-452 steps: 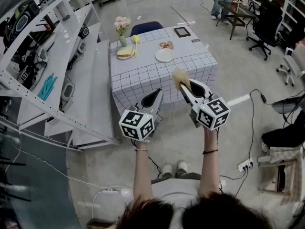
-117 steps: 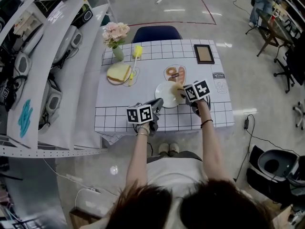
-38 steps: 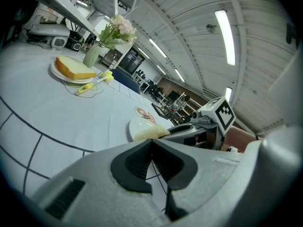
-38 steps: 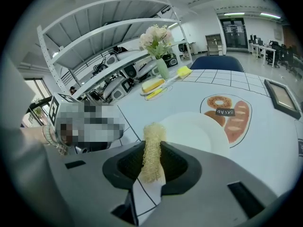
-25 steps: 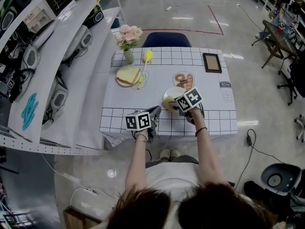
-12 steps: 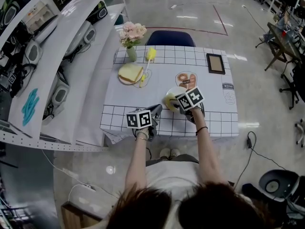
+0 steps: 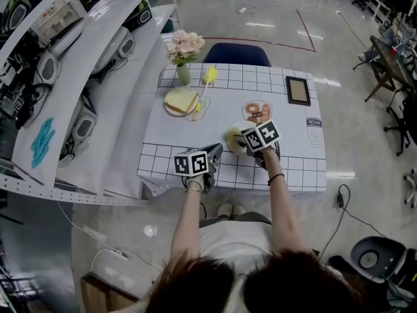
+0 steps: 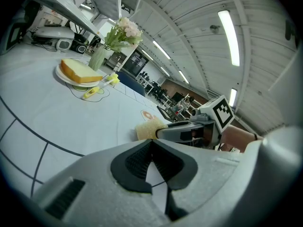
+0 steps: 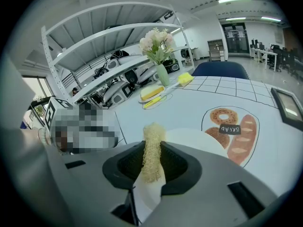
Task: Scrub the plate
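A white plate [image 7: 240,127] [image 9: 201,143] lies near the front of the checked table [image 7: 195,126]. My right gripper [image 7: 238,141] [image 9: 152,149] is shut on a yellow sponge [image 7: 232,139] [image 9: 152,135], which sits at the plate's near left part. The right gripper's marker cube hides much of the plate in the head view. My left gripper [image 7: 213,150] [image 8: 150,143] hangs shut and empty over the table's front edge, left of the plate. The left gripper view shows the sponge [image 8: 149,128] sticking out of the right gripper's fingers [image 8: 182,131].
A slice of bread on a plate [image 7: 180,100], a yellow brush [image 7: 208,77] and a flower vase [image 7: 184,52] stand at the back left. A printed bread mat [image 7: 259,112] and a picture frame [image 7: 298,90] lie behind the plate. A blue chair [image 7: 237,54] stands beyond the table and shelves [image 7: 78,64] run along the left.
The head view has drifted a little. The right gripper stays on the plate with the sponge, shifted only slightly. The left gripper has held still.
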Demonstrator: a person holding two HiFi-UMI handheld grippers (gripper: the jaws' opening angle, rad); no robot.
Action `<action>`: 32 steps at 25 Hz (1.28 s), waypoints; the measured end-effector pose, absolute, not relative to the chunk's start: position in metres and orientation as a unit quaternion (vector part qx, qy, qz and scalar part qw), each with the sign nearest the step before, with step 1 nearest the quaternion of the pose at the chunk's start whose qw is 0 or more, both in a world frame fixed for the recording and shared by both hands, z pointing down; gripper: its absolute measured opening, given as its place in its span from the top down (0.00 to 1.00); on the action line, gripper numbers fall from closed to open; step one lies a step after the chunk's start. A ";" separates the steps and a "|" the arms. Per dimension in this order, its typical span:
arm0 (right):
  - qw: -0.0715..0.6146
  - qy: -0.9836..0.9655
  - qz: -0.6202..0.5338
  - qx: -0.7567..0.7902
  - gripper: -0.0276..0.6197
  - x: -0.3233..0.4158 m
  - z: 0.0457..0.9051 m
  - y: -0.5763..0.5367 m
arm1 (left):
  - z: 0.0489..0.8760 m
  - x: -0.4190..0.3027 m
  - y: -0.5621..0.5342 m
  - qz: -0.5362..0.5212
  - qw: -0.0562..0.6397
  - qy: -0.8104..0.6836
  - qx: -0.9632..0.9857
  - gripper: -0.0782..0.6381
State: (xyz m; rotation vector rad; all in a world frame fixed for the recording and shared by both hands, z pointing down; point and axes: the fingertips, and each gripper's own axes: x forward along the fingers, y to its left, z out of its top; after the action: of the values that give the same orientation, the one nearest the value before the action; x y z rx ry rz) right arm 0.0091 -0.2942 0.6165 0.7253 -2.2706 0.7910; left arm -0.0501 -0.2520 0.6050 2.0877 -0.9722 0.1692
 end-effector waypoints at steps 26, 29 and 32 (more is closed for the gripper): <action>0.294 -0.846 0.291 0.336 0.84 0.029 0.616 -0.323 | 0.603 -0.041 -0.258 0.064 0.407 -0.376 0.830 0.88; 0.293 -0.843 0.288 0.347 0.84 0.032 0.616 -0.326 | 0.603 -0.041 -0.259 0.064 0.406 -0.374 0.831 0.88; 0.289 -0.839 0.287 0.360 0.84 0.038 0.616 -0.330 | 0.603 -0.040 -0.260 0.064 0.405 -0.374 0.832 0.88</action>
State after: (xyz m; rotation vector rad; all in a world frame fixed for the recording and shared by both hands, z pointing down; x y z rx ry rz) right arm 0.0378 -0.3296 0.6158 0.9613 -2.2389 0.7667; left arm -0.0399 -0.2601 0.6030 2.0984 -0.9441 0.1616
